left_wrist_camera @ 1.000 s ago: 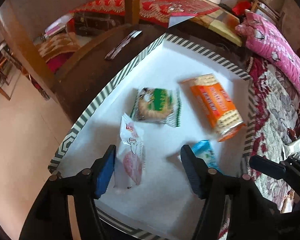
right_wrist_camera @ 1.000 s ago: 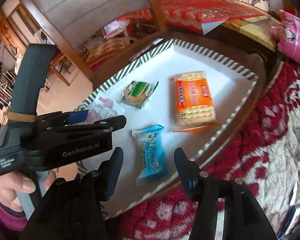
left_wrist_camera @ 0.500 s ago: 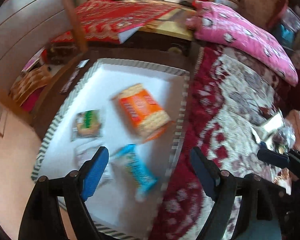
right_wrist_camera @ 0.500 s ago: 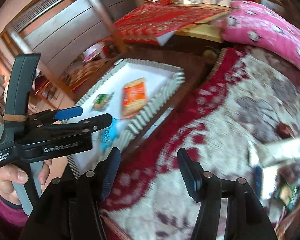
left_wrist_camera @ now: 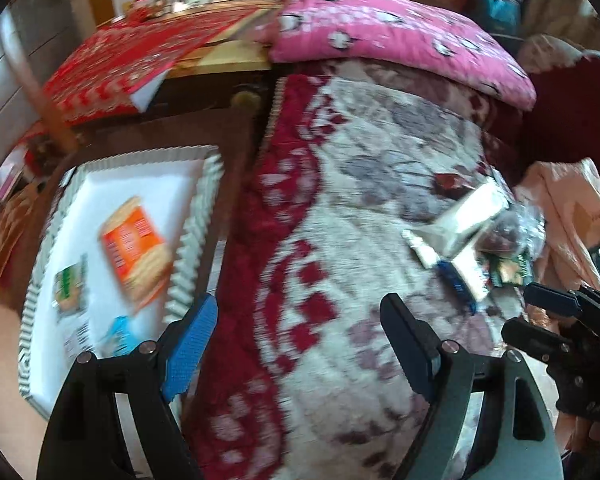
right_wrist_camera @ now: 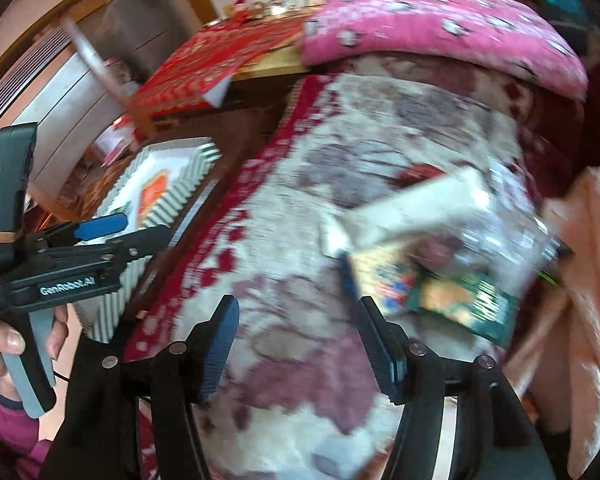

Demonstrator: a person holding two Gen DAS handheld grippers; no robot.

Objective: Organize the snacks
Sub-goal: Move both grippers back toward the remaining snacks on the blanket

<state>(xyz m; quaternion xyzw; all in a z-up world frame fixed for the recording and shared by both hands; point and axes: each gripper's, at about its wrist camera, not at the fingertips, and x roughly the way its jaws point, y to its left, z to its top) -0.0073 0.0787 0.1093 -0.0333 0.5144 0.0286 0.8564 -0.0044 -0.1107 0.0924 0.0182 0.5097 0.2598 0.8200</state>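
A white tray with a striped rim sits at the left and holds an orange cracker pack, a green biscuit pack and a blue pack. A loose pile of snacks lies on the patterned blanket at the right: a white pack and a green pack. My left gripper is open and empty over the blanket. My right gripper is open and empty, just left of the pile. The left gripper also shows in the right wrist view.
A pink pillow lies at the far end of the blanket. A red cloth covers a table behind the tray. The tray rests on a dark wooden table. A peach cloth lies at the right.
Both grippers have swung right, away from the tray and over the blanket toward the snack pile. Both stay open and empty.
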